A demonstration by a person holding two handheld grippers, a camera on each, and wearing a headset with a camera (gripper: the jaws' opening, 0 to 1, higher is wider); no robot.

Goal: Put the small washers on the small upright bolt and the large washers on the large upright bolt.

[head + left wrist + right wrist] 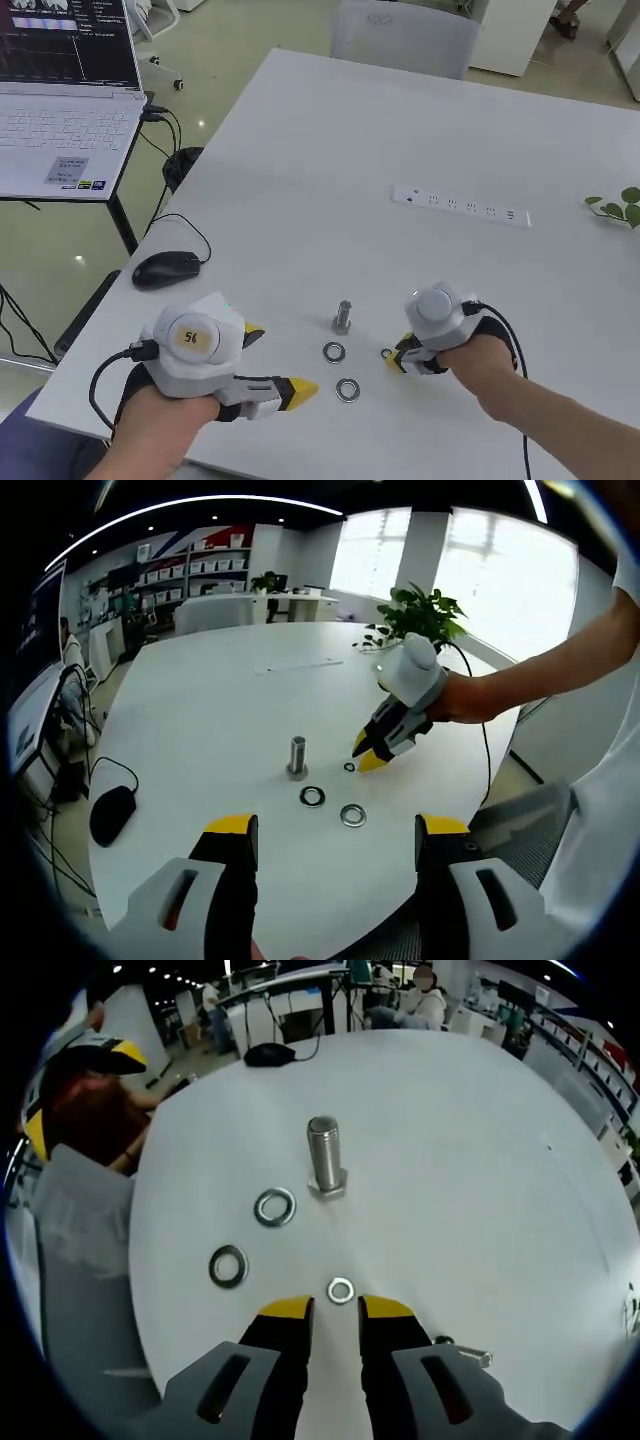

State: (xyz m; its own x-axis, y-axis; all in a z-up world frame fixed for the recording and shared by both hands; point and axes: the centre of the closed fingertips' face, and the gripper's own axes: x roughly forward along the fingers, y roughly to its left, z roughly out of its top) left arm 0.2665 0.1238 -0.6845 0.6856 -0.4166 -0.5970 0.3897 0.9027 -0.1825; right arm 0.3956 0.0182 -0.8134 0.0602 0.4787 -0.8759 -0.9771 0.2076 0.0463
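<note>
A large bolt (342,317) (298,756) (325,1157) stands upright on the white table (400,150). Two large washers (334,351) (348,389) (274,1206) (229,1266) lie flat in front of it. A small washer (386,353) (349,767) (341,1290) lies just ahead of my right gripper (395,360) (372,752) (336,1310), whose jaws stand a narrow gap apart with nothing between them. A small metal piece, perhaps a bolt on its side (468,1354), lies beside its right finger. My left gripper (277,360) (337,825) is wide open and holds nothing, near the table's front edge, left of the washers.
A white power strip (460,205) lies further back on the table. A black mouse (165,268) with its cable sits near the left edge. A laptop (60,100) stands on a side table at left. A plant (620,205) shows at right, a chair (405,35) behind the table.
</note>
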